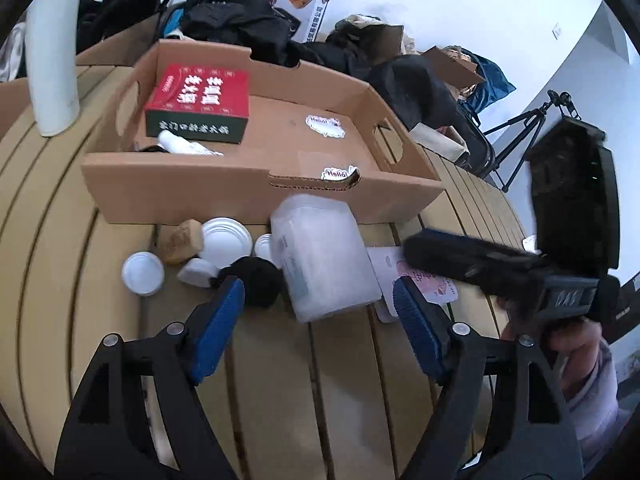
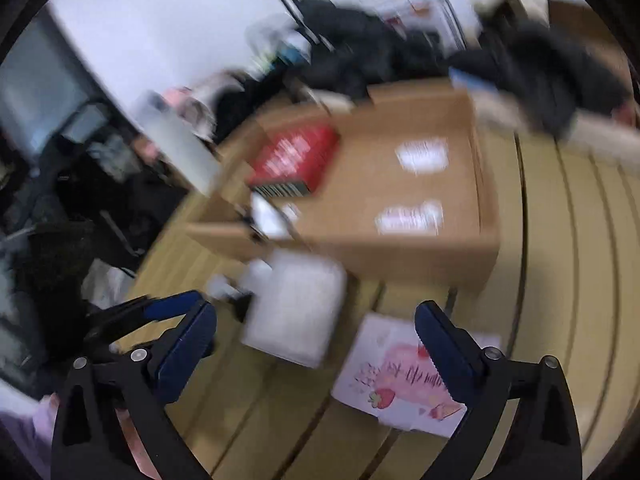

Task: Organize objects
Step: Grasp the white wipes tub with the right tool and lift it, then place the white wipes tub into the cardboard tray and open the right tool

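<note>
A shallow cardboard tray (image 1: 180, 196) (image 2: 420, 256) stands on the slatted wooden table and holds a red box (image 1: 200, 98) (image 2: 296, 160) and a white tube (image 1: 184, 146). In front of it lie a translucent plastic box (image 1: 324, 252) (image 2: 296, 308), a black round object (image 1: 258, 280), white lids (image 1: 143, 273), a tan block (image 1: 182, 240) and a pink strawberry packet (image 2: 400, 376) (image 1: 424, 280). My left gripper (image 1: 320, 308) is open and empty, just short of the plastic box. My right gripper (image 2: 316, 332) is open and empty above the packet; the right view is blurred.
A tall white bottle (image 1: 52, 52) stands at the table's far left. Dark clothes and bags (image 1: 248, 12) pile up behind the tray. A tripod (image 1: 528, 132) stands off the table's right edge. The right gripper body (image 1: 520, 264) shows at right.
</note>
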Action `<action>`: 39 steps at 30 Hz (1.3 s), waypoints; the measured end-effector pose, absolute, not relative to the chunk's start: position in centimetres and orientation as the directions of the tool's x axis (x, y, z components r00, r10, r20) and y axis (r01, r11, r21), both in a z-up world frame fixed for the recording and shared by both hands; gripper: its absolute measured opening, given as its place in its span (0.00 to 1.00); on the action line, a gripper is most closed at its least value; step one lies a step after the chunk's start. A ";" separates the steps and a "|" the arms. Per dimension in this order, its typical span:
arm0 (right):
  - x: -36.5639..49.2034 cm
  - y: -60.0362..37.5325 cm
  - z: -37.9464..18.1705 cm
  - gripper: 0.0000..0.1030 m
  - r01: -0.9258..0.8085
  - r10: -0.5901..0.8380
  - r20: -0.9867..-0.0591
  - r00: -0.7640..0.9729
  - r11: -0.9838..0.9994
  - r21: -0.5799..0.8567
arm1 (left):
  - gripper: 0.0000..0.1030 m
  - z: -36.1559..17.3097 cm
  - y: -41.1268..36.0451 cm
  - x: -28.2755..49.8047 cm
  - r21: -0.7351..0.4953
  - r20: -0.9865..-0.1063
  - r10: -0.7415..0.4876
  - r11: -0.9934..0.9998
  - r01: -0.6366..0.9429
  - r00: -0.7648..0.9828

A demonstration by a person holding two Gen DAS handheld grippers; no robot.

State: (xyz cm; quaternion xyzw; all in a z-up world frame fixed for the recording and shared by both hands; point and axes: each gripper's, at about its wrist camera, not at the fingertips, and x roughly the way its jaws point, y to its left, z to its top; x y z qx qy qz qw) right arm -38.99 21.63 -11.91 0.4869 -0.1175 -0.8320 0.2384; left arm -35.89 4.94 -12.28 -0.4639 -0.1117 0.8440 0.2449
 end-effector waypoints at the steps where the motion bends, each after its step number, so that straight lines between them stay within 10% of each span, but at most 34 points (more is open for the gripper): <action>1: -39.3 21.3 -12.5 0.98 0.282 -0.527 -0.748 -0.404 -0.849 0.446 | 0.61 -12.3 5.2 -36.1 -0.416 -0.727 0.521 -0.853 -0.317 -0.448; 5: -40.7 20.2 -14.3 0.77 0.243 -0.576 -0.729 -0.369 -0.817 0.522 | 0.23 -13.1 7.0 -36.9 -0.403 -0.742 0.522 -0.849 -0.343 -0.421; 15: -36.2 21.6 -11.3 0.50 0.225 -0.550 -0.738 -0.390 -0.834 0.503 | 0.24 -10.3 6.7 -31.0 -0.486 -0.697 0.592 -0.805 -0.340 -0.404; 21: -28.0 23.0 -12.9 0.49 0.165 -0.495 -0.784 -0.374 -0.867 0.470 | 0.24 -13.7 7.8 -25.5 -0.518 -0.745 0.600 -0.795 -0.315 -0.290; 26: -25.3 23.8 -14.1 0.49 0.135 -0.472 -0.782 -0.406 -0.878 0.460 | 0.44 -14.3 8.3 -23.6 -0.450 -0.770 0.552 -0.825 -0.343 -0.320; 39: -26.4 25.1 -14.3 0.47 0.107 -0.583 -0.709 -0.397 -0.796 0.595 | 0.36 -13.0 8.1 -24.3 -0.528 -0.709 0.619 -0.783 -0.328 -0.337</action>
